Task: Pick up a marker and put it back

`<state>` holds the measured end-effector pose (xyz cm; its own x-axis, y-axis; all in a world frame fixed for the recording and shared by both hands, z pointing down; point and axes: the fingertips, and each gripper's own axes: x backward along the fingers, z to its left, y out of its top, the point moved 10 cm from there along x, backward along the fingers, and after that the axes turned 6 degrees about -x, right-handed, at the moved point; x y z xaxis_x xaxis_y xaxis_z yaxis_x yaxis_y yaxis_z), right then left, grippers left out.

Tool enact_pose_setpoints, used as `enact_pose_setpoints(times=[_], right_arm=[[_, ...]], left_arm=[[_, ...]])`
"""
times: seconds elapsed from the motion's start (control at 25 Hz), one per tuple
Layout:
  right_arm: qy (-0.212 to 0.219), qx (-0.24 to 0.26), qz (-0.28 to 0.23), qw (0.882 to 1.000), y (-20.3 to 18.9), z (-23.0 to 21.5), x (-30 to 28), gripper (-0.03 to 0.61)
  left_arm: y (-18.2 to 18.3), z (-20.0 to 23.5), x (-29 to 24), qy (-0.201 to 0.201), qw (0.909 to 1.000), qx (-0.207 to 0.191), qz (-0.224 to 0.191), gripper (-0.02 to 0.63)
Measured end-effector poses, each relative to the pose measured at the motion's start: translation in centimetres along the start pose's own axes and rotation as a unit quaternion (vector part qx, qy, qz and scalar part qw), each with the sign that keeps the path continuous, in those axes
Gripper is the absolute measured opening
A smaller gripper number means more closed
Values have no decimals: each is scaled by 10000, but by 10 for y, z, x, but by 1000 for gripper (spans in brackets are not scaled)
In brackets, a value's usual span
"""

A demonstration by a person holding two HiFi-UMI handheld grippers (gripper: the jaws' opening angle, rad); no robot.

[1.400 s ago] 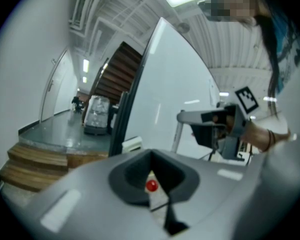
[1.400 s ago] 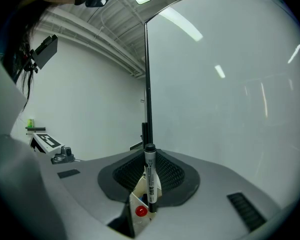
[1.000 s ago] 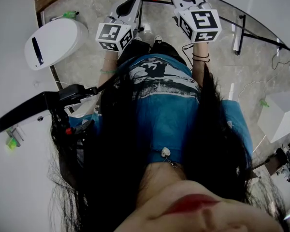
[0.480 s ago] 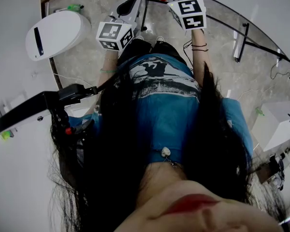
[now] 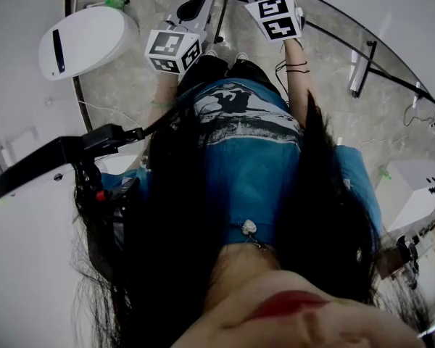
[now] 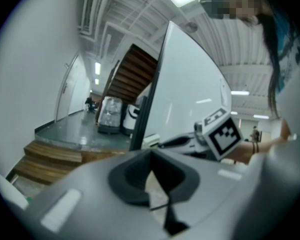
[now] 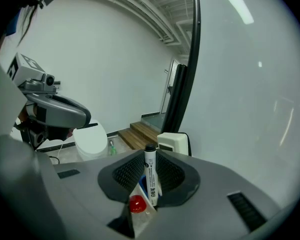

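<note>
Two grippers are raised. The right gripper pinches a white marker with a black cap, held upright between its jaws, just above a red round item. The left gripper has its jaws pressed together, with nothing between them.

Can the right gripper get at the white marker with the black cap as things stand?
Likely yes: in its own view the marker shows between the fingers of the right gripper, with nothing across it. A red round piece lies beside its near end. Whether the fingers touch it, I can't tell.
</note>
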<state>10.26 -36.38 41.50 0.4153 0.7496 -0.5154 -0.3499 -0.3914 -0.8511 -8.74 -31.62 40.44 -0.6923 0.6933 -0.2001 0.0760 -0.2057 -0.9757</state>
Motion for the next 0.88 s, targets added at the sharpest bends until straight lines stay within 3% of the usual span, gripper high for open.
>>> enact_pose_setpoints(times=[0.4,0.88], right_arm=[[136,-9,190,9997,-3,5,-18,77],[123,-859,29,9962,-7,-5,-8,78]], left_arm=[[-3,-3,-2,-19,10000,49,21,0],[0,0,-3,59,9999,81,28,0]])
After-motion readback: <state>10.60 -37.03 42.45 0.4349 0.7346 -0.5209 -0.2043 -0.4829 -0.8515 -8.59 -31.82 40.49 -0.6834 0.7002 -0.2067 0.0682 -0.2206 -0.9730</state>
